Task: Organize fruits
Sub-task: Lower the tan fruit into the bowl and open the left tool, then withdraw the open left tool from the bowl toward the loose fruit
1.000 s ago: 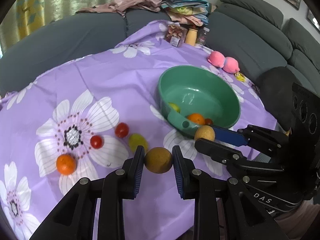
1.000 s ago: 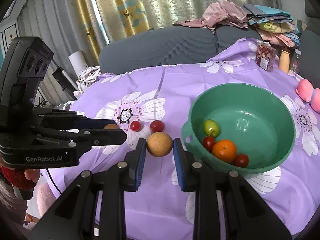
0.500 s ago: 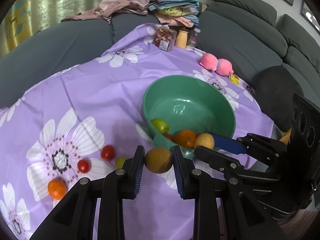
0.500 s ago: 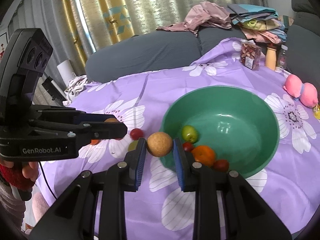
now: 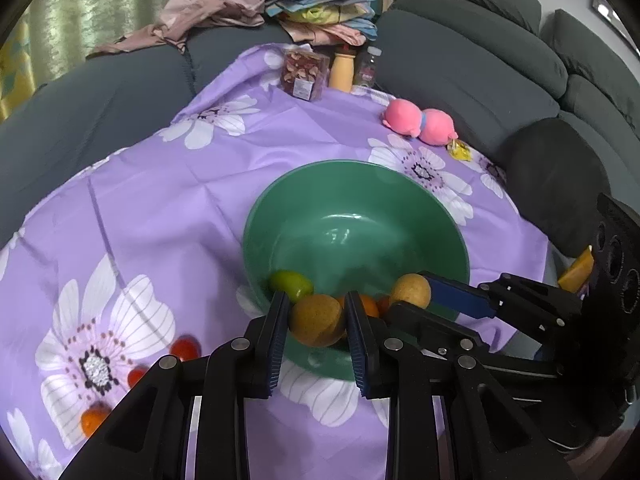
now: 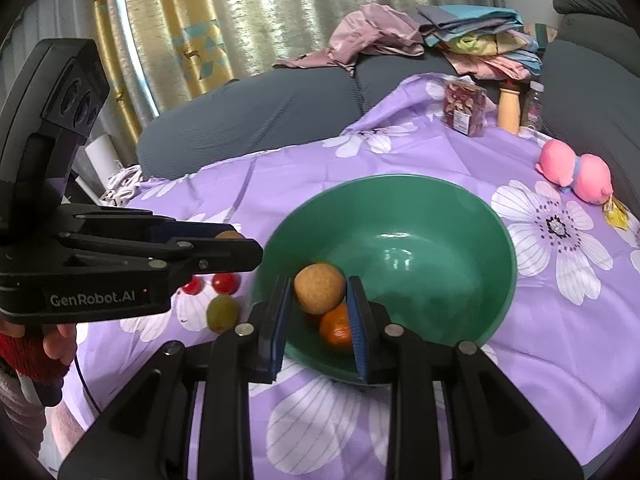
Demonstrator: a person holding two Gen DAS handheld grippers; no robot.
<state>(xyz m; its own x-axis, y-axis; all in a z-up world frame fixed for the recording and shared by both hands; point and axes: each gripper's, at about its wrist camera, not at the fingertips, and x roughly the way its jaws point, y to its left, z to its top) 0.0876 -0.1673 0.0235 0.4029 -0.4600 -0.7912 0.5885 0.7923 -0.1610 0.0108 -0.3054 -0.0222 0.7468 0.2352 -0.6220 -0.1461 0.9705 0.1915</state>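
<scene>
My left gripper (image 5: 317,320) is shut on a round brown fruit (image 5: 316,319) and hangs over the near rim of the green bowl (image 5: 360,184). My right gripper (image 6: 318,300) is shut on a second brown fruit (image 6: 319,288) over the bowl's (image 6: 492,232) near left side. A green fruit (image 5: 291,285) and an orange (image 6: 336,328) lie inside the bowl. On the purple flowered cloth (image 5: 168,200) lie red tomatoes (image 6: 225,282), a green grape-like fruit (image 6: 222,312) and a small orange (image 5: 93,420). The right gripper's fruit (image 5: 410,290) shows in the left wrist view too.
A pink plush toy (image 5: 420,123), a snack box (image 5: 301,75), a wooden grinder (image 5: 342,68) and a small bottle (image 5: 367,68) stand at the cloth's far edge. A grey sofa (image 5: 480,52) wraps the back and right, with piled clothes (image 5: 304,4) on it. A hand (image 6: 60,340) holds the left gripper.
Both grippers have moved with their brown fruits from above the cloth to over the bowl's near rim. The loose fruits on the cloth now lie off to the left.
</scene>
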